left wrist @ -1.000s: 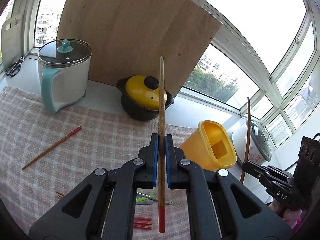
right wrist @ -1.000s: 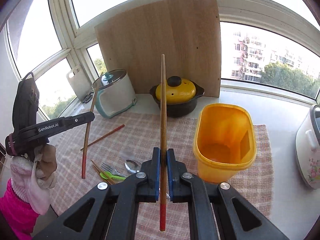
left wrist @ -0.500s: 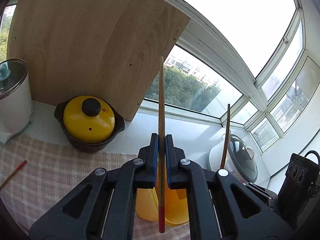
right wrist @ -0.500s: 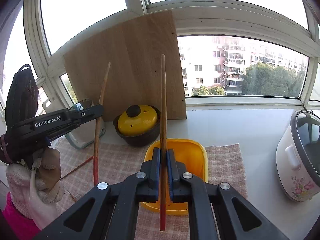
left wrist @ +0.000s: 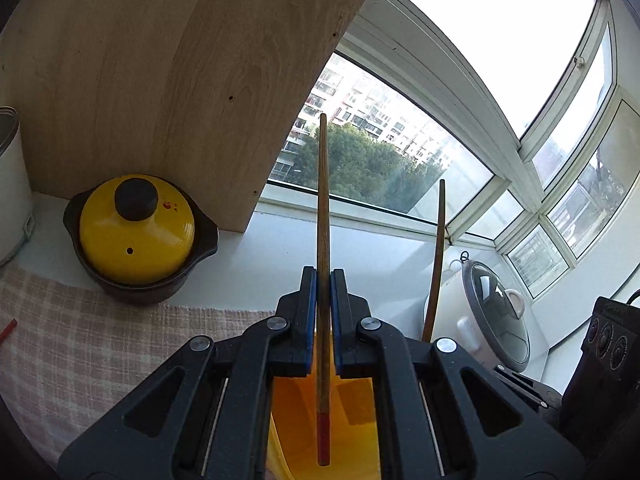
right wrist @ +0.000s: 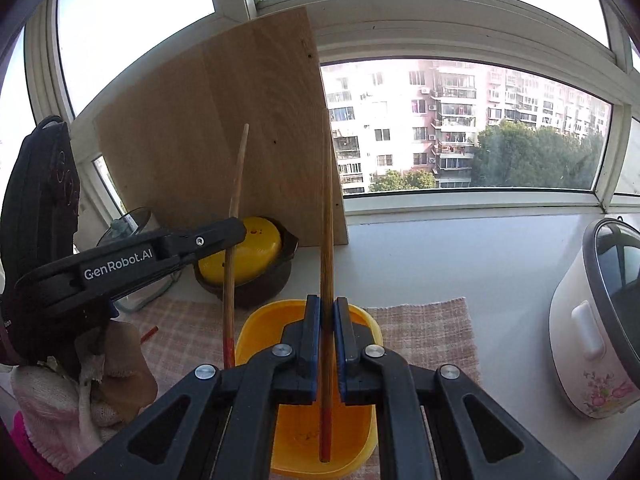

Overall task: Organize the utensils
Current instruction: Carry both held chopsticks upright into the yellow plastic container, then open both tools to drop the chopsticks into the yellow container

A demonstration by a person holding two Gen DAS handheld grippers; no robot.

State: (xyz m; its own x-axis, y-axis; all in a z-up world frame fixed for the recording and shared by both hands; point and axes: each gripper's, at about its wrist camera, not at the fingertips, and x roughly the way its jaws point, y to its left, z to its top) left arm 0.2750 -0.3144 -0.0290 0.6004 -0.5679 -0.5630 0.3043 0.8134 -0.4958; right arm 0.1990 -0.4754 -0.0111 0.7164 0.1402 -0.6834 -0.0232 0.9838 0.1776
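My left gripper (left wrist: 323,280) is shut on a wooden chopstick (left wrist: 322,208) with a red end, held upright over the yellow plastic holder (left wrist: 352,420). My right gripper (right wrist: 327,308) is shut on a second red-ended chopstick (right wrist: 327,220), also upright, its red end down inside the yellow holder (right wrist: 256,336). The left gripper (right wrist: 224,236) and its chopstick (right wrist: 236,184) show in the right wrist view, just left of the holder's rim. The right gripper's chopstick (left wrist: 438,248) shows in the left wrist view.
A yellow-lidded black pot (left wrist: 136,236) stands behind the holder in front of a leaning wooden board (left wrist: 160,80). A rice cooker (right wrist: 596,336) stands at the right. A checked cloth (left wrist: 80,352) covers the counter, with a loose chopstick end (left wrist: 7,330) at its left.
Both grippers have moved in over the yellow holder with their chopsticks still held upright. The left camera has swung right, so the loose utensils on the cloth have left the view.
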